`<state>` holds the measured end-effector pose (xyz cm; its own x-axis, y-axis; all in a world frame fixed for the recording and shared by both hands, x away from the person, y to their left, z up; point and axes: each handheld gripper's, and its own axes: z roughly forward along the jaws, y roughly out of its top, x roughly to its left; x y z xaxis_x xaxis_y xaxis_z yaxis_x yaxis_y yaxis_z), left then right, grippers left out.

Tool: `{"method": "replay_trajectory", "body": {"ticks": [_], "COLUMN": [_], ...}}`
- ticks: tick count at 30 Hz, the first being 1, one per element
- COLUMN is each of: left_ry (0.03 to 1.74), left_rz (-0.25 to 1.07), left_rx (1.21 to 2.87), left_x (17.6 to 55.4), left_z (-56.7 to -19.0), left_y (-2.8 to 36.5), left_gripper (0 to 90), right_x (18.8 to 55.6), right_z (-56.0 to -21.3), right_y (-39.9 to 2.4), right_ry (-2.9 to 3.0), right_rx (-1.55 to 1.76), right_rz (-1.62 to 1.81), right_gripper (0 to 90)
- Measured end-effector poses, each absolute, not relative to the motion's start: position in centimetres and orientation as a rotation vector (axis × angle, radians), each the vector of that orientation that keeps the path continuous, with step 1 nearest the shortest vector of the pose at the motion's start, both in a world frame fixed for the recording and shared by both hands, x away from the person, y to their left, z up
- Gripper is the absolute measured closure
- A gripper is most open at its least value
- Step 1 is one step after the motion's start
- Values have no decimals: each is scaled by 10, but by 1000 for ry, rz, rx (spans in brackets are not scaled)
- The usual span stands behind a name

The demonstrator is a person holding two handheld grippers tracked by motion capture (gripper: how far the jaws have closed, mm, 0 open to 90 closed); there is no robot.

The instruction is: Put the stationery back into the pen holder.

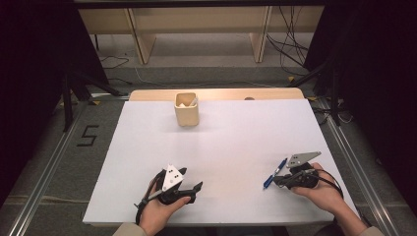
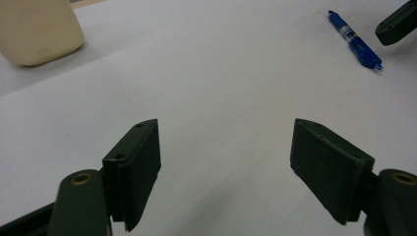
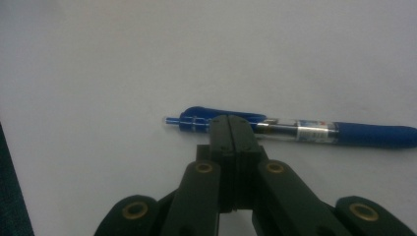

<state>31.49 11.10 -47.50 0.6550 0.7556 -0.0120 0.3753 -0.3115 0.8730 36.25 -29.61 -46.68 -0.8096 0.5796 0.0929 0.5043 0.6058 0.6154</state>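
A blue pen lies on the white sheet at the right, near the front. My right gripper rests just beside it with its jaws pressed together and nothing between them. In the right gripper view the pen lies crosswise just past the closed tips of the right gripper; whether they touch it I cannot tell. My left gripper sits at the front left, held in a hand. In its own view the left gripper stands wide open over bare sheet, with the pen far off at the upper right.
A cream square cup with something white inside stands at the back of the sheet, left of centre; it is also the cup at the upper left of the left gripper view. A wooden table edge runs behind it.
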Motion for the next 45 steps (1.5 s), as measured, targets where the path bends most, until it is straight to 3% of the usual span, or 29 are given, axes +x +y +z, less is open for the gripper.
{"method": "replay_trajectory", "body": {"ticks": [45], "left_ry": [886], "left_rz": [508], "left_rx": [1925], "left_x": [316], "left_z": [-475], "left_y": [110], "left_gripper": [275], "right_x": [357], "right_z": [-477], "right_y": [-281], "right_ry": [2737], "right_rx": [888], "right_rz": [951], "right_gripper": [900]}}
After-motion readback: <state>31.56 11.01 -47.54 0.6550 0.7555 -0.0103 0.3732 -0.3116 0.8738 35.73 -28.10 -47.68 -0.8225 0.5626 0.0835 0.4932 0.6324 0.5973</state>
